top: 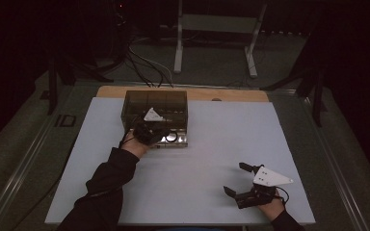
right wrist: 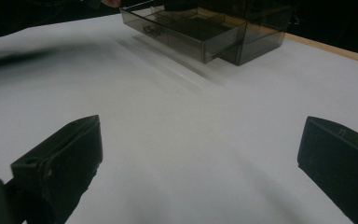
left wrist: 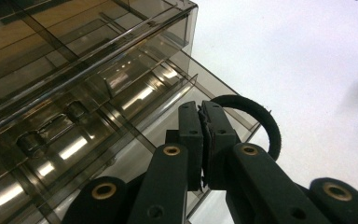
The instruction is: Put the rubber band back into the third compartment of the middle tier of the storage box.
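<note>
A smoky see-through drawer box (top: 156,103) stands at the back of the white table top (top: 207,144), its bottom drawer (top: 177,141) pulled out toward me. My left gripper (top: 165,134) hovers over that drawer. In the left gripper view the left gripper (left wrist: 201,112) is shut on a black fabric ring (left wrist: 242,100), which hangs above the drawer's front corner (left wrist: 223,86). My right gripper (top: 235,178) rests near the front right of the table, open with nothing between its jaws. The right gripper view has the right gripper (right wrist: 200,130) facing the box (right wrist: 205,23) across bare table.
A wooden table edge (top: 231,95) shows behind the white top. A metal frame with two legs (top: 178,43) and loose cables (top: 144,65) lie on the floor beyond. The drawer holds dividers and shiny compartments (left wrist: 74,140).
</note>
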Available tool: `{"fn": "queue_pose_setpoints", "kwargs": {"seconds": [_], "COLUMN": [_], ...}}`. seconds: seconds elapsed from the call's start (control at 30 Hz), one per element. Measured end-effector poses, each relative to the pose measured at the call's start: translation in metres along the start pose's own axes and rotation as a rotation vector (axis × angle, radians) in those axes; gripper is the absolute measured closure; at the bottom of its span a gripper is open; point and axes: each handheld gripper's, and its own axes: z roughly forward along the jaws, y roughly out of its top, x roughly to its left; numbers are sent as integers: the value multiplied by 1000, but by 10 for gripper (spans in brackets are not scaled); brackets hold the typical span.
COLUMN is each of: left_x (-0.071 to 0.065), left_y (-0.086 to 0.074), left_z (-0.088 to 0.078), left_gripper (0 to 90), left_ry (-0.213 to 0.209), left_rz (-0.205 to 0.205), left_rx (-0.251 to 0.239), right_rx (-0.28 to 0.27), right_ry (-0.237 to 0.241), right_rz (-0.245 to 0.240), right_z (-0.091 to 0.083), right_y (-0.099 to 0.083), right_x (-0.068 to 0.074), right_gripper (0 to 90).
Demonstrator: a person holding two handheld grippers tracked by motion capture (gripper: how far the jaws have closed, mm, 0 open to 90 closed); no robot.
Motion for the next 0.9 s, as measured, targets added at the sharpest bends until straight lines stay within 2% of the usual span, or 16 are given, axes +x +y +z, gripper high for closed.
{"fn": "queue_pose_setpoints", "kwargs": {"seconds": [0.63, 0.9], "left_x": [4, 3], "left_y": [8, 9], "left_z": [25, 33], "left_gripper": [894, 892], "left_ry": [24, 24], "left_rz": [12, -4], "left_rx": [55, 68], "right_rx": [-3, -2], "right_ry": [2, 4], "right_rz": [-5, -7], "right_z": [-1, -1], "right_y": [0, 0], "right_x": [0, 0], "right_gripper": [0, 0]}}
